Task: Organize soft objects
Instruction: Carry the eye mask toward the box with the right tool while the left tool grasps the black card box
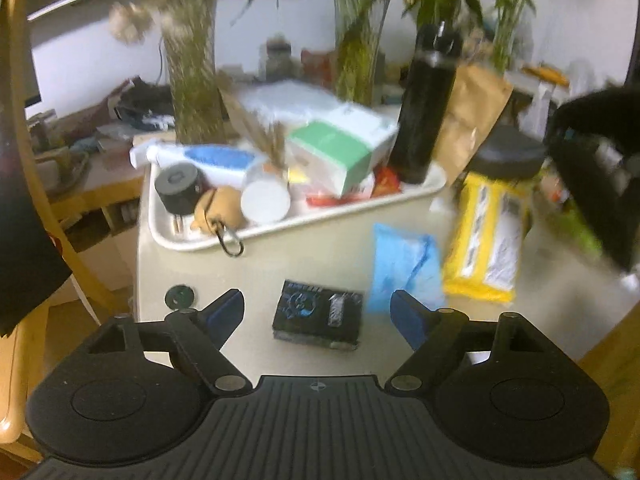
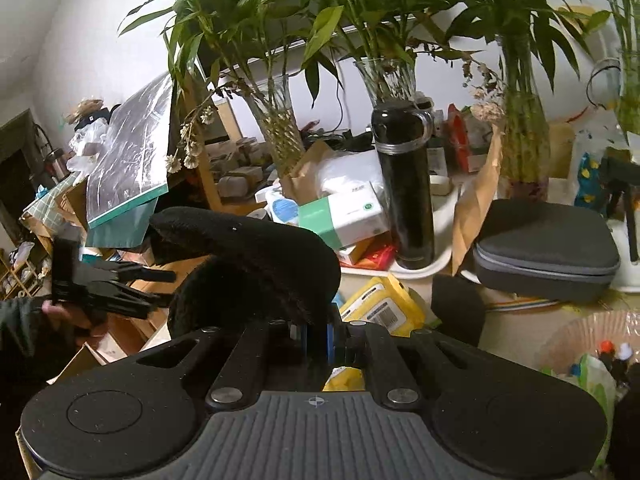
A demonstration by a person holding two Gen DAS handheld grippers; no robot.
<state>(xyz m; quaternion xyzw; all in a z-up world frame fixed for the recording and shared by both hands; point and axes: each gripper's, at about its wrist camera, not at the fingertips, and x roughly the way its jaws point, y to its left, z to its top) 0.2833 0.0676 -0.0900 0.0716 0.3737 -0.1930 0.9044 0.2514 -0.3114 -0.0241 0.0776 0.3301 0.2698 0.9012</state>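
My left gripper (image 1: 318,296) is open low over the beige table (image 1: 256,280). A small black pack with blue print (image 1: 318,316) lies flat between its blue fingertips (image 1: 226,310), clear of both pads. A soft blue packet (image 1: 402,268) and a yellow wipes pack (image 1: 486,240) lie just beyond to the right. In the right wrist view, my right gripper (image 2: 320,336) is shut on a black fuzzy soft object (image 2: 248,256), which bulges up and to the left and hides the fingertips. The yellow wipes pack (image 2: 380,304) shows below it. A hand (image 2: 68,316) holds the left gripper (image 2: 164,288) at far left.
A white tray (image 1: 192,240) holds boxes, jars and a tall black flask (image 1: 426,108). Glass vases of bamboo (image 2: 520,132) stand behind. A grey zip case (image 2: 548,244) sits at right, with a clear plastic-lined basket (image 2: 560,344) below it. The table's left edge drops off to a wooden chair.
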